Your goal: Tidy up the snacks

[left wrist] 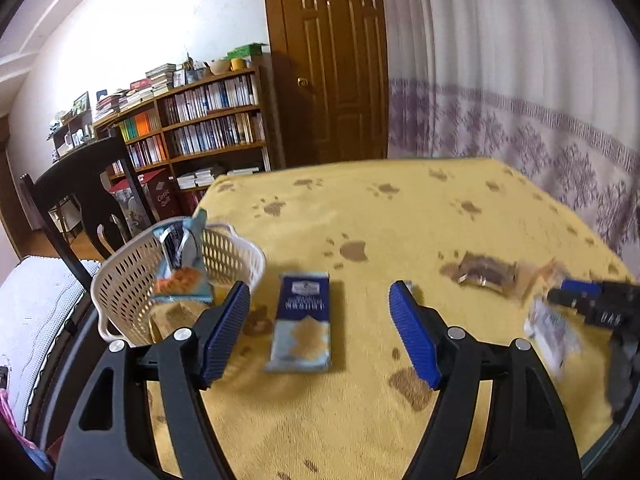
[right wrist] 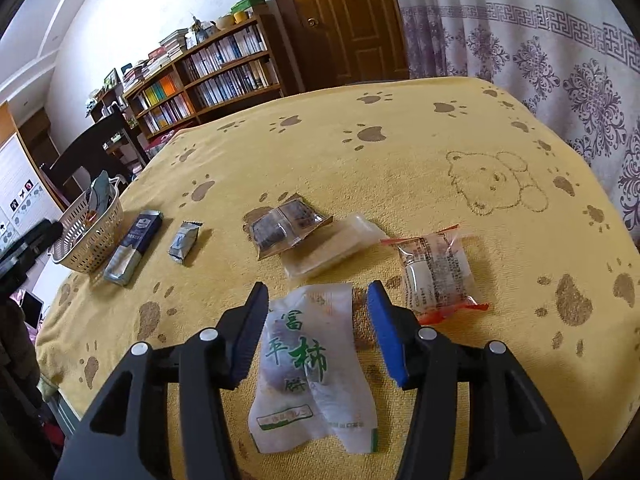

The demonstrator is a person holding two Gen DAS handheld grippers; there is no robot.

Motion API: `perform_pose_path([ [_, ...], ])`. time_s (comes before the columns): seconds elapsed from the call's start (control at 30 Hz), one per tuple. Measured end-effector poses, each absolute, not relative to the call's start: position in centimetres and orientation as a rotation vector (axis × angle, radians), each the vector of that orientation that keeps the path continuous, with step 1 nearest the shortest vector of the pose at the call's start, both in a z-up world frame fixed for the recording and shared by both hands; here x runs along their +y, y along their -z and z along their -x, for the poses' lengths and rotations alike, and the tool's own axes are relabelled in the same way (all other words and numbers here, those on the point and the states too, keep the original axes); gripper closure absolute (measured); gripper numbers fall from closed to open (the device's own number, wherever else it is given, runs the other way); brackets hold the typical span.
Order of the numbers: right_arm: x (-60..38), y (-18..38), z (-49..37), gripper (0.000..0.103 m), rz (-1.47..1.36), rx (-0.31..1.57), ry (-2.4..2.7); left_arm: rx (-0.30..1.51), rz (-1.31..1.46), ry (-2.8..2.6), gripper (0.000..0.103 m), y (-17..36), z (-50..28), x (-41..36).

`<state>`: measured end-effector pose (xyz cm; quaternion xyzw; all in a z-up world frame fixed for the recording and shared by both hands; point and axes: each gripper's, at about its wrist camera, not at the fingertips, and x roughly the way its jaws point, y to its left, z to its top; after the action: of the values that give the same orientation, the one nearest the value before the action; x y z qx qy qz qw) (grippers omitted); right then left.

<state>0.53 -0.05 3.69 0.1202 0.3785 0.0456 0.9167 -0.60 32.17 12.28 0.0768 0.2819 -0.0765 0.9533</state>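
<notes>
Yellow towelling printed with brown paw marks and a bear outline covers the table [right wrist: 400, 152], and the snacks lie spread across it. At the far left stands a white perforated plastic basket [left wrist: 132, 280], with a light-blue snack packet [left wrist: 182, 264] propped upright inside it against the rim. Just to the right of the basket lies a long blue biscuit pack [left wrist: 302, 320], flat on the cloth, and beyond that, in the right wrist view, a small silver-blue wrapped sweet [right wrist: 184, 242]. The left gripper [left wrist: 320, 312] hovers over the biscuit pack with its blue-padded jaws spread wide, gripping nothing. Toward the middle of the table a clear packet of dark cakes [right wrist: 286, 226] overlaps a pale translucent packet [right wrist: 332, 250], and to their right lies a red-edged clear packet [right wrist: 436, 276]. The right gripper [right wrist: 316, 304] has its jaws apart on either side of a white persimmon-cake packet [right wrist: 308, 364] with green characters, which lies flat on the near part of the cloth; whether the pads touch it cannot be told.
</notes>
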Motion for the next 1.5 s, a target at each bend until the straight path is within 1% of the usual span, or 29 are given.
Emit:
perform_pose_path([
  [0.2, -0.1, -3.5, -0.6, 0.051, -0.256, 0.786, -0.088, 0.700, -0.126, 0.135, 0.029, -8.0, -1.9, 33.1],
  [0.5, -0.2, -2.8, -0.8, 0.051, -0.258, 0.805, -0.096, 0.750, -0.205, 0.082, 0.029, -4.8, -5.3, 33.3],
  [0.6, -0.1, -2.8, -0.9, 0.051, -0.259, 0.805, -0.098, 0.730, -0.270, 0.048, 0.029, -4.6, -5.9, 32.7],
  [0.83, 0.0, -2.9, -0.9, 0.051, -0.255, 0.801, -0.103, 0.743, -0.279, 0.084, 0.029, -4.9, -5.8, 31.8],
  [1.03, 0.0, -2.9, -0.8, 0.051, -0.258, 0.802, -0.104, 0.767, -0.287, 0.116, 0.029, -3.9, -4.2, 31.6],
  [1.4, 0.2, -2.8, -0.8, 0.051, -0.261, 0.801, -0.108, 0.866, -0.170, 0.141, 0.029, -2.5, -6.9, 33.0],
  [1.5, 0.2, -2.8, -0.8, 0.051, -0.262, 0.802, -0.109, 0.869, -0.168, 0.172, 0.031, -2.6, -7.1, 32.1],
])
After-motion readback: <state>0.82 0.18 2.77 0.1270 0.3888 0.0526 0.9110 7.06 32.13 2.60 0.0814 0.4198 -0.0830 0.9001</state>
